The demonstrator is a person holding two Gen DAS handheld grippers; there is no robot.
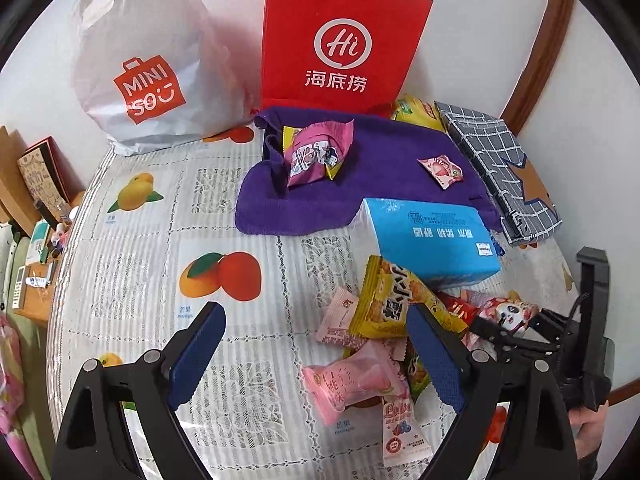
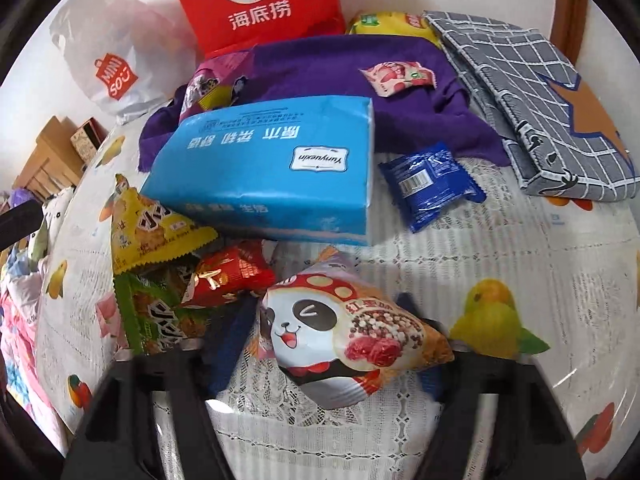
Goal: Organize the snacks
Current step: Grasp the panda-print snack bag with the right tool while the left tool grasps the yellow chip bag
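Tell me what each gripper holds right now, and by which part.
The left gripper holds nothing; its jaws stand open above the snack pile. The right gripper has the panda packet between its fingers, across the middle; a firm pinch cannot be told.

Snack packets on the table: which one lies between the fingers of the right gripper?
The panda packet, white and orange with a cartoon panda face. It sits between the right gripper fingers; the yellow, green and red packets lie in a pile to its left.

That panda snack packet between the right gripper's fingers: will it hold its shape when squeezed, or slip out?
The panda packet looks puffy and air-filled, so it probably squashes before the right gripper bites. Its glossy film may slide; gripping near a crimped edge seems safer. It is likely light, and the contents might crush.
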